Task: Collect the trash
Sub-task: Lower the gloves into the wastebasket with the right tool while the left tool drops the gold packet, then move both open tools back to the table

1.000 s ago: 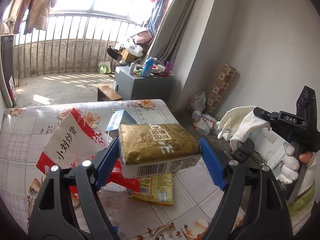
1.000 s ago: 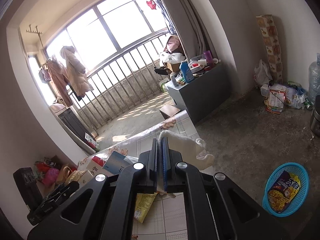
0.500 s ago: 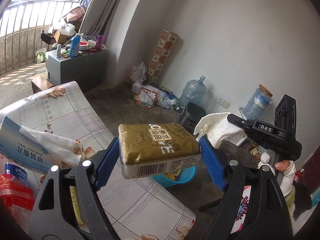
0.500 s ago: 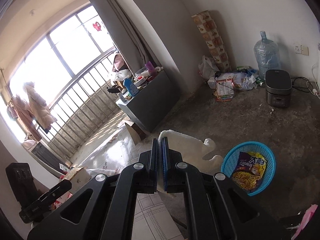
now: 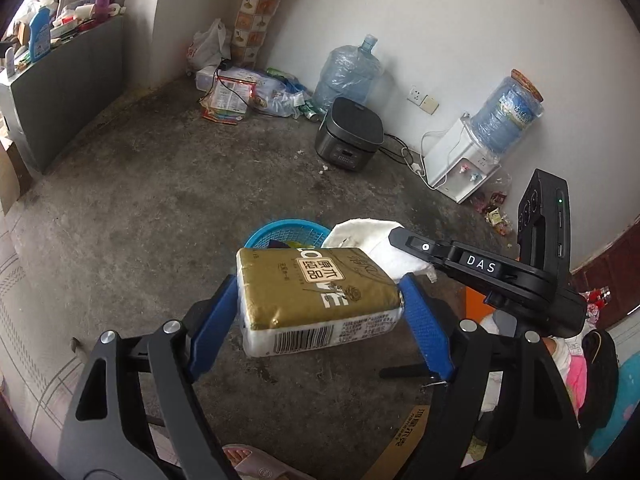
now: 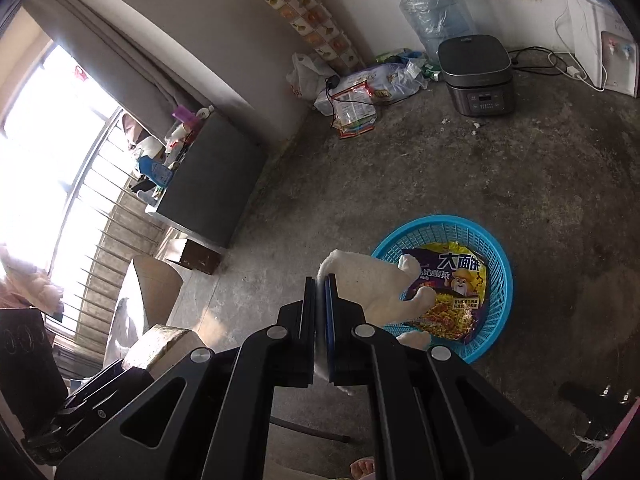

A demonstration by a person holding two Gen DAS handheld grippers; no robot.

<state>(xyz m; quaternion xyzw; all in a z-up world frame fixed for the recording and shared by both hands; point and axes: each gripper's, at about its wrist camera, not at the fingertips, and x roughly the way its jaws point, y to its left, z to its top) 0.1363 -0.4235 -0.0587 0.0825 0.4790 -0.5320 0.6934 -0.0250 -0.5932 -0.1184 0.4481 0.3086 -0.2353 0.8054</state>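
Now both loads have swung off the table: left gripper (image 5: 320, 312) clamps the gold tissue pack (image 5: 316, 292), right gripper (image 6: 319, 312) pinches white tissue (image 6: 376, 284), blue basket (image 6: 500, 264) at one o'clock, ready for dropping.

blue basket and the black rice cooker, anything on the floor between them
Only bare grey concrete floor with a few white crumbs lies between the round blue plastic basket and the black rice cooker, as the right wrist view shows.

We see a gold tissue pack (image 5: 316, 300), barcode end facing us, held level above the floor near a blue basket (image 6: 496, 264). Basket sits on the floor w/ a purple-yellow noodle wrapper (image 6: 452, 296) inside; a crumpled white tissue (image 6: 372, 284) hangs just over its rim.
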